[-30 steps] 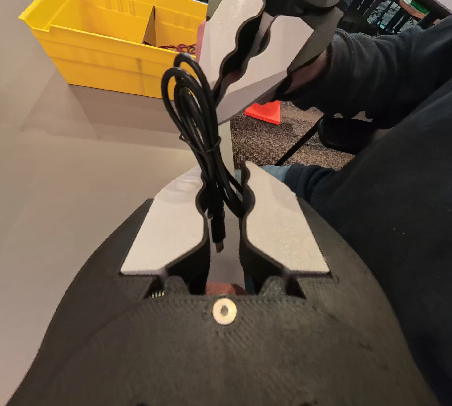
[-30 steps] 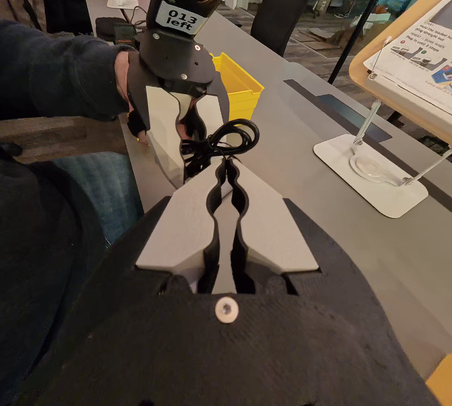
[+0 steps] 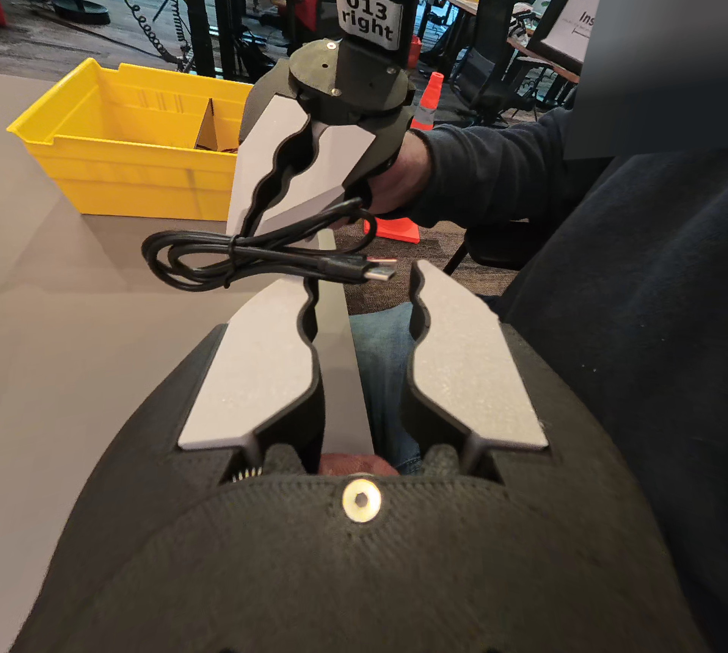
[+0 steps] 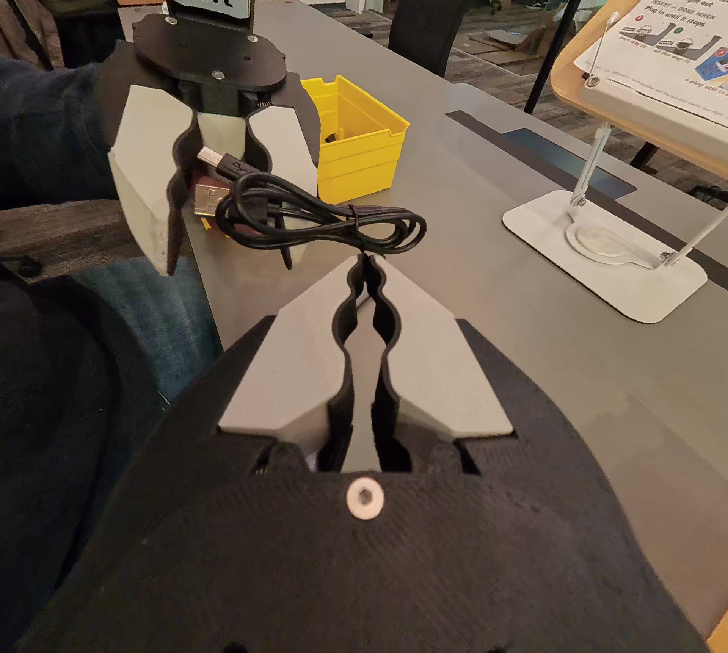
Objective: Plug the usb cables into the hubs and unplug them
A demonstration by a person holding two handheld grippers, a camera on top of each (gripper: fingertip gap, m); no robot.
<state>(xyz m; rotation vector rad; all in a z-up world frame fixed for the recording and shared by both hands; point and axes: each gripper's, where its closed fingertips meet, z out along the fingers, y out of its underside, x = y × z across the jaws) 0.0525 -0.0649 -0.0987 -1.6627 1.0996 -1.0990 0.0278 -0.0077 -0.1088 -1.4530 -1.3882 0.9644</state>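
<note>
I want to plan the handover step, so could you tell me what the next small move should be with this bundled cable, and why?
Probably close the left gripper on a plug. The right gripper is shut on the tie of the coiled black cable, while the left one stands open with both plugs between its fingers, so a plug end must be held before any hub can be reached.

usb cable (image 4: pixel 315 222) | black, coiled, tied | level above table edge | both plugs free
</note>
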